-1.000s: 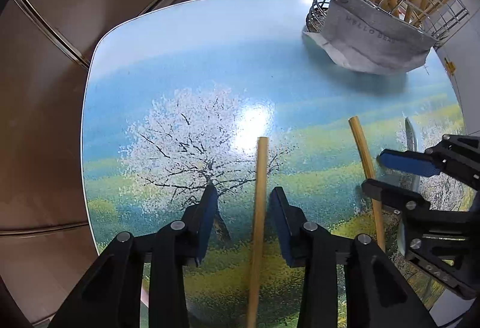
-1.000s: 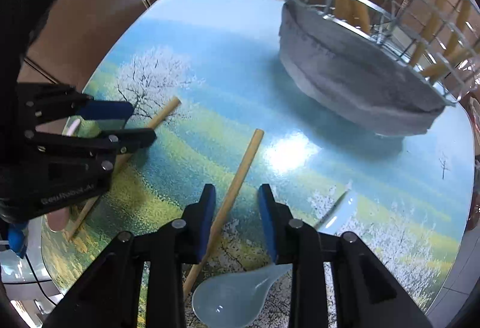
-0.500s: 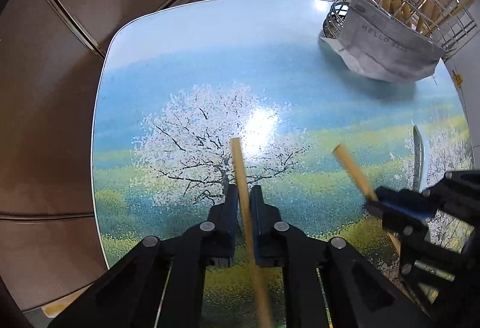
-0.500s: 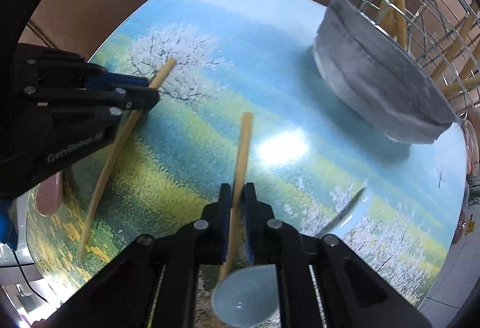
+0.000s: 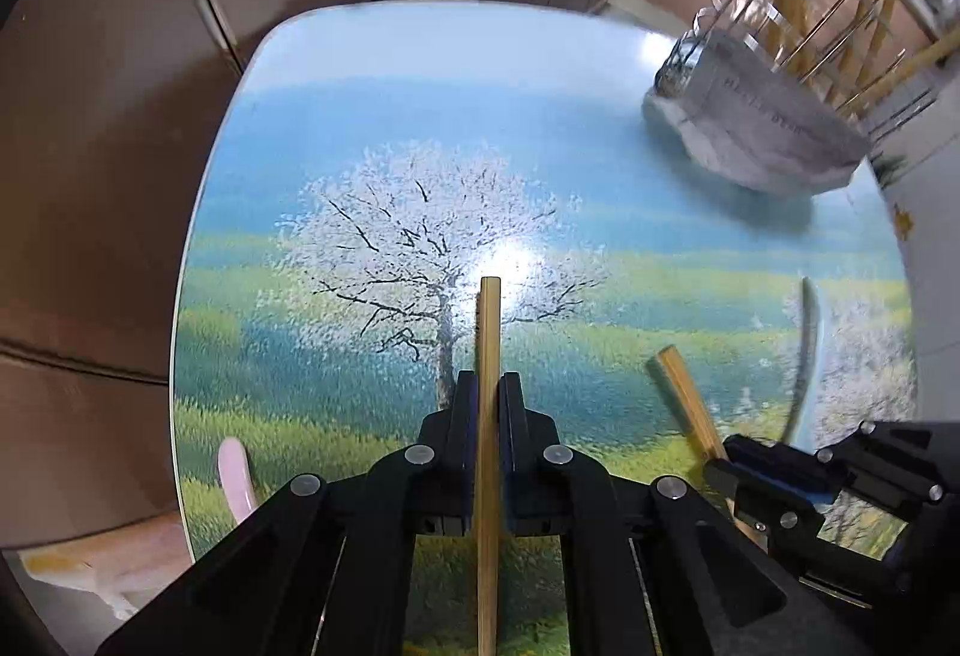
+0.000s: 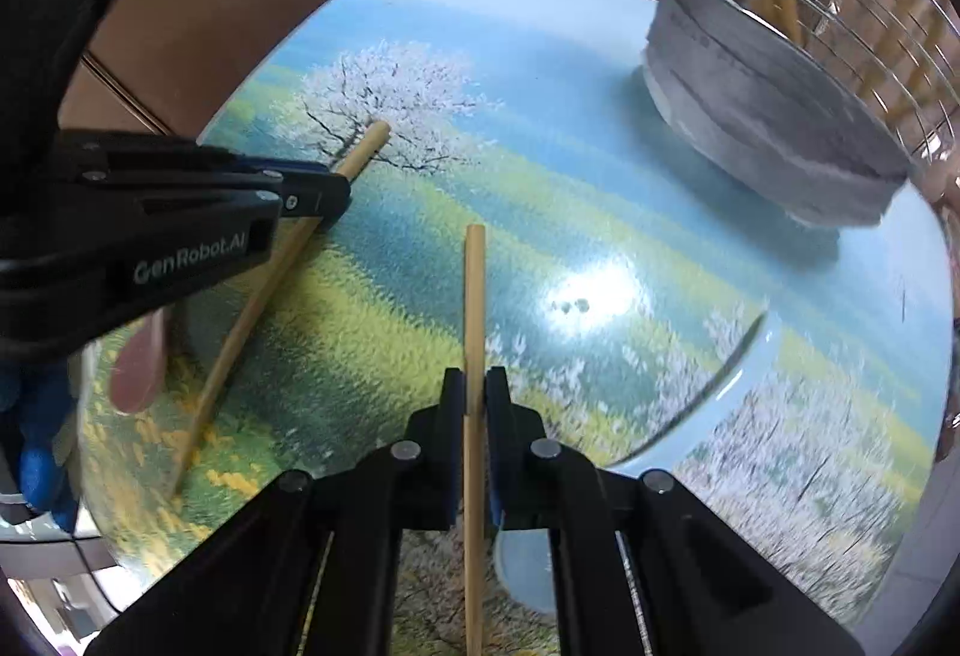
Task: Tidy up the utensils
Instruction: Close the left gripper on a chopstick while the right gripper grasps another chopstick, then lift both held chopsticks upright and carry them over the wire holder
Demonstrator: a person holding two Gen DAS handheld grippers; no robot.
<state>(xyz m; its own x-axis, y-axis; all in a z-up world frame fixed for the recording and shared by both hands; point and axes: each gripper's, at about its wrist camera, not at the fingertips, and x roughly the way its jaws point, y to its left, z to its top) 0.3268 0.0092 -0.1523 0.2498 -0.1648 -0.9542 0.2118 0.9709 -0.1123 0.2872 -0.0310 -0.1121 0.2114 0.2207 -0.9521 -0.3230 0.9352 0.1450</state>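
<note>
My left gripper (image 5: 487, 386) is shut on a wooden chopstick (image 5: 489, 332) and holds it above the painted table (image 5: 420, 116). My right gripper (image 6: 474, 383) is shut on a second wooden chopstick (image 6: 474, 296), also lifted. Each gripper shows in the other's view, the right one (image 5: 774, 470) at the lower right, the left one (image 6: 312, 188) at the left with its chopstick (image 6: 252, 296). A wire utensil holder (image 5: 780, 116) wrapped in grey cloth, with several chopsticks in it, stands at the far right; it also shows in the right wrist view (image 6: 768, 116).
A pale blue spoon (image 6: 708, 398) lies on the table by my right gripper; it also shows in the left wrist view (image 5: 807, 356). A pink spoon (image 5: 234, 482) lies near the table's left front edge. Brown tiled floor (image 5: 120, 116) surrounds the table.
Both grippers have closed on their chopsticks and lifted them off the table. Both views have risen and pulled back, and the holder now sits farther right.
</note>
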